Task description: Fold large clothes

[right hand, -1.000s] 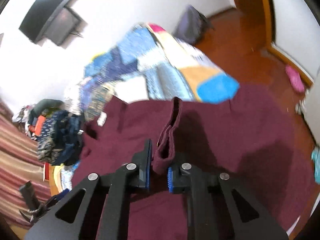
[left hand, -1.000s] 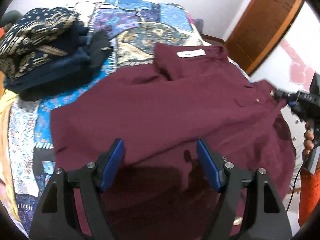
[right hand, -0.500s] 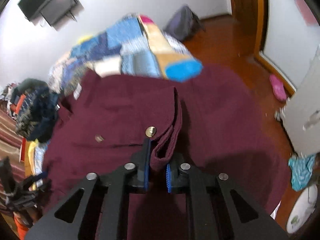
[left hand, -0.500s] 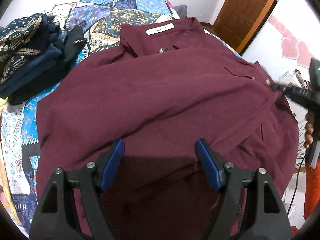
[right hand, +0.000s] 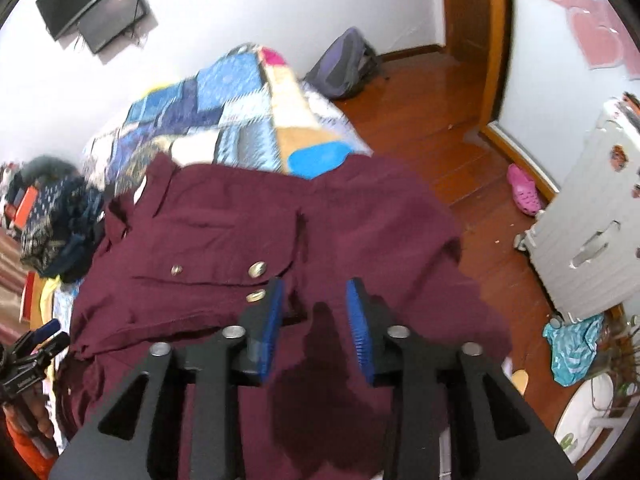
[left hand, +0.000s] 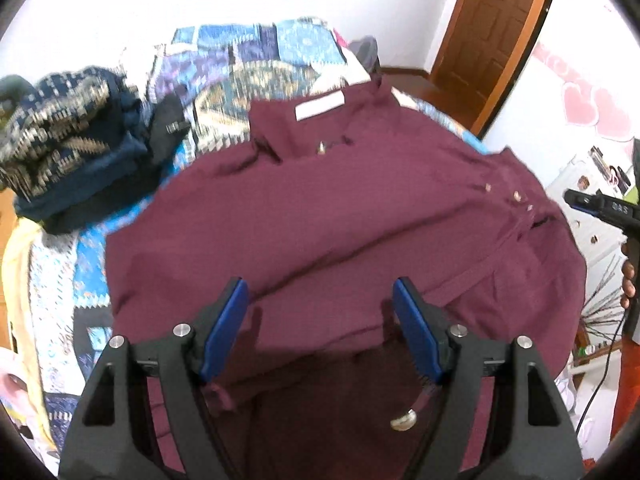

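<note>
1. Status check from my end: the maroon shirt (left hand: pixel 320 216) is laid out on the patchwork quilt (left hand: pixel 248 64), collar and white label at the far end, hem end towards me and hanging off the near edge. The right-hand side, with the buttoned pocket flap (right hand: pixel 224 268), looks folded in over the body. So I'd call one fold done, and not a very tidy one.

2. Still left, as far as I can judge: the other side and sleeve, then folding it up lengthwise. There's a stack of folded dark clothes (left hand: pixel 68 148) at the far left of the bed, which I'm guessing is where it ends up.

3. Left gripper (left hand: pixel 320 328): jaws standing wide, nothing between the blue pads, just hovering over the lower part of the shirt.

4. Right gripper (right hand: pixel 316 328): partly open, pads not pressing on anything. The cloth lies below the gap, not in it.

5. What changed: a second ago the right jaws were pinched shut on a bunched ridge of the maroon fabric. They've just been opening, and that ridge has dropped flat onto the shirt, so that was the release.

6. The left jaws haven't changed their gap at all. The view shifted though; the collar sits closer to centre now, and more of the wall and door shows.
</note>
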